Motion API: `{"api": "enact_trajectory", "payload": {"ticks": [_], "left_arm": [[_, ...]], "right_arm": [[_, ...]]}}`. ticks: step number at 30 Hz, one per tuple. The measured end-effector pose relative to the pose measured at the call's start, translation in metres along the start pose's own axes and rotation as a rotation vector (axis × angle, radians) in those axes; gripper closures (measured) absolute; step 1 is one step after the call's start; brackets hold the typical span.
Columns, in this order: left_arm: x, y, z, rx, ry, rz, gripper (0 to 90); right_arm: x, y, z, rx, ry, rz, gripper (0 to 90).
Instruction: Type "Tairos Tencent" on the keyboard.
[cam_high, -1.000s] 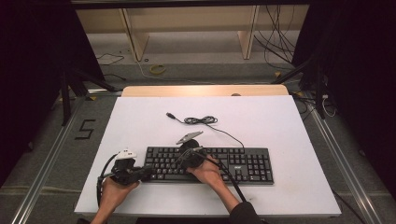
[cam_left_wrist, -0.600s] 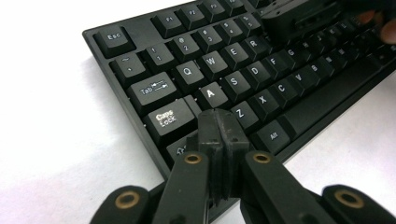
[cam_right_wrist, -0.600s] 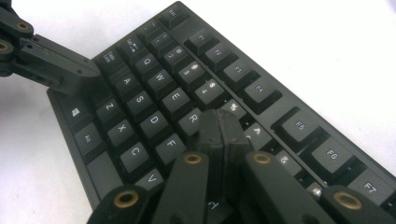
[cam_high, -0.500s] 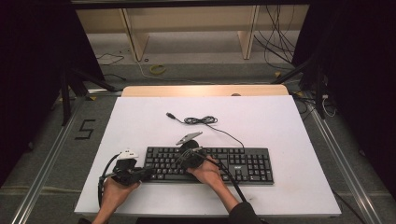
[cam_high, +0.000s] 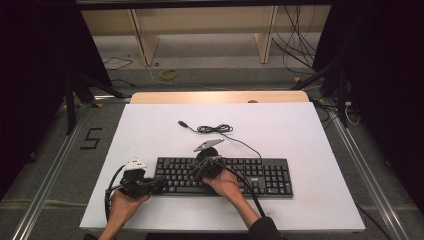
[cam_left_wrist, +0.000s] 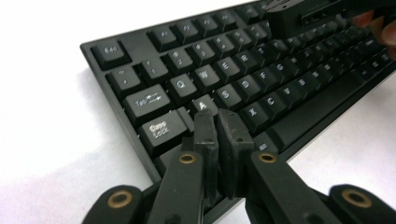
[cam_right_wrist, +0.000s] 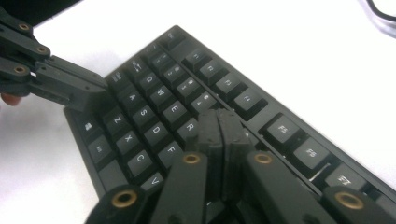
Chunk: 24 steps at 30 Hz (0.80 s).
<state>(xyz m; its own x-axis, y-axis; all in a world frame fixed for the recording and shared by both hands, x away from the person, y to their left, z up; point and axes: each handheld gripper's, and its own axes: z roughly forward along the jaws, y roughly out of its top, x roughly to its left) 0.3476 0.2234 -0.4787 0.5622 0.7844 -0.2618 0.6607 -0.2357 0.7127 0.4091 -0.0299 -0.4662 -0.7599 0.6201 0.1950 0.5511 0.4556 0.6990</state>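
Keyboard (cam_high: 225, 176) work fills the lower middle of the high view, on a white counter (cam_high: 300, 130) that spans most of the frame. At lower left of that view the left tool (cam_high: 159, 186) is held in a hand (cam_high: 122, 207) at the keyboard's left end; in the left gripper view its two black jaws stand almost pressed together, with only a thin slit between them and nothing in it, and their tips sit over the keys just below the A key (cam_left_wrist: 204, 104), beside Caps Lock (cam_left_wrist: 161, 129). The slit has only just begun to show, the jaws having been parting slightly. Further right, near the middle of the high view, the right tool (cam_high: 196, 176) lies over the keyboard's upper left keys with its hand (cam_high: 225, 184) behind it. In the right gripper view its jaws are pressed together with nothing between them, tips over the keys just right of the R key (cam_right_wrist: 190, 127). Above the keyboard, in the upper middle of the counter, its cable (cam_high: 215, 129) lies in a loose coil, ending in a plug (cam_high: 183, 123) to the left.
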Motion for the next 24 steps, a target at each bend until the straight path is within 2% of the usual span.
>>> {"api": "enact_trajectory", "payload": {"ticks": [8, 12, 19, 24], "left_arm": [[-0.001, 0.001, -0.003, -0.038, -0.019, -0.008, 80.6], [0.000, 0.002, -0.003, -0.054, -0.038, -0.013, 74.1], [0.000, 0.003, -0.005, -0.088, -0.064, -0.021, 62.1], [-0.002, 0.005, -0.005, -0.115, -0.064, -0.022, 54.6]], "right_arm": [[-0.002, -0.001, -0.009, -0.029, 0.012, 0.001, 83.0], [-0.003, -0.002, -0.012, -0.046, 0.023, 0.002, 77.9], [-0.002, -0.004, -0.020, -0.067, 0.037, -0.003, 63.4], [-0.003, -0.007, -0.028, -0.088, 0.049, 0.003, 58.4]]}}
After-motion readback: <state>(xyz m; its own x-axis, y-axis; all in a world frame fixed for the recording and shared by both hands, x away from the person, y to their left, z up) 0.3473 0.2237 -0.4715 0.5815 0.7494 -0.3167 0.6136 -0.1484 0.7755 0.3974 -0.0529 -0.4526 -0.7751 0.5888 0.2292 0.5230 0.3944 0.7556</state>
